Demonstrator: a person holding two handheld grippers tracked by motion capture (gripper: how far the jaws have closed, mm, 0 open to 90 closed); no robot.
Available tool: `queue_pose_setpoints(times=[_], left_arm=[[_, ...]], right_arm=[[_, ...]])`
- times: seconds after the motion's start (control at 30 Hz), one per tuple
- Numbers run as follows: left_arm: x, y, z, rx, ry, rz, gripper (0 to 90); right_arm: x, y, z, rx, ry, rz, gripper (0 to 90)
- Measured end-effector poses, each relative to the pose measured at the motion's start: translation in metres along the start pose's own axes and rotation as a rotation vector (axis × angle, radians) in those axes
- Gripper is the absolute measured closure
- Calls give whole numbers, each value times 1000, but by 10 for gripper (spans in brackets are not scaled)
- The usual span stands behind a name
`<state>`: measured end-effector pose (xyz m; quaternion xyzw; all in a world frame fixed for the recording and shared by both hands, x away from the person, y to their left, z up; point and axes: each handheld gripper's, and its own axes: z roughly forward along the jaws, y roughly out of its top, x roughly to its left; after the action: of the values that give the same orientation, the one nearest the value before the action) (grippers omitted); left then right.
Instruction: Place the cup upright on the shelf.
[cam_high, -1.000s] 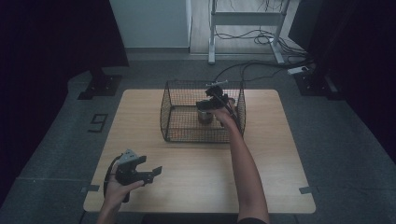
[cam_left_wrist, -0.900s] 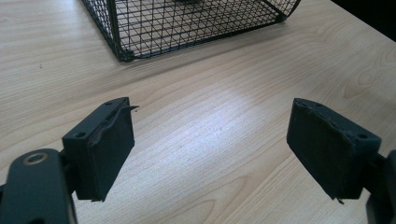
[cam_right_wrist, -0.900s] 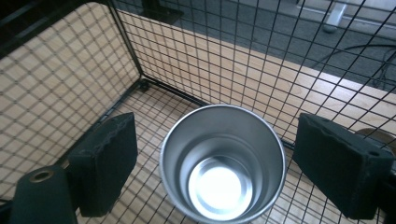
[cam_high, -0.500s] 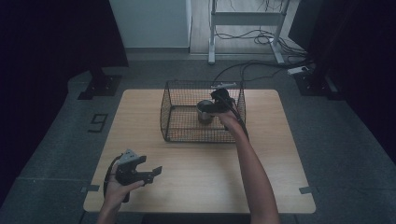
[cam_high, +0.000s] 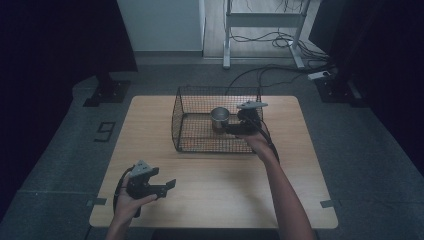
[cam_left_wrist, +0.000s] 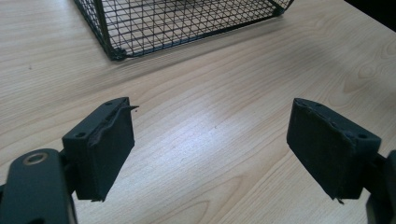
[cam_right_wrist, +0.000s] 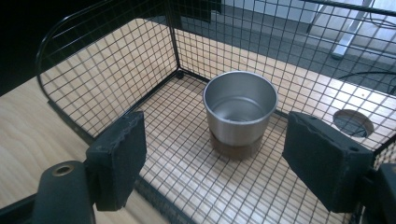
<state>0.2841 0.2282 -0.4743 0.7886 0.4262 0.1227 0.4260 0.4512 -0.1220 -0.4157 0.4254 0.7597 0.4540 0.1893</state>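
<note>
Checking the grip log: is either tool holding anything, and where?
Nothing is held: left tool and right tool open, steel cup untouched in the basket.

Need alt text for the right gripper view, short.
An empty steel cup stands upright on the floor of a black wire basket, beyond the right gripper, whose two black jaws stand apart with nothing gripped. The basket sits on a wooden table.

A pale wooden table (cam_high: 215, 200) with a light grain stands on the grey floor (cam_high: 60, 165). Directly on its far half sits a black wire-mesh basket (cam_high: 182, 117), open at the top. The near half is bare wood.
</note>
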Motion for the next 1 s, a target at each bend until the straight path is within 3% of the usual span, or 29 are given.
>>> queue_pose_setpoints(times=[0.23, 0.63, 1.0], left_arm=[[-2, 0, 3, 8, -2, 6, 153], [-4, 0, 6, 17, -1, 9, 154], [-8, -1, 10, 29, -9, 17, 153]], right_arm=[[5, -21, -19, -26, 0, -15, 212], [8, -74, -57, -71, -33, -8, 215], [18, -121, -62, -34, -26, -14, 213]])
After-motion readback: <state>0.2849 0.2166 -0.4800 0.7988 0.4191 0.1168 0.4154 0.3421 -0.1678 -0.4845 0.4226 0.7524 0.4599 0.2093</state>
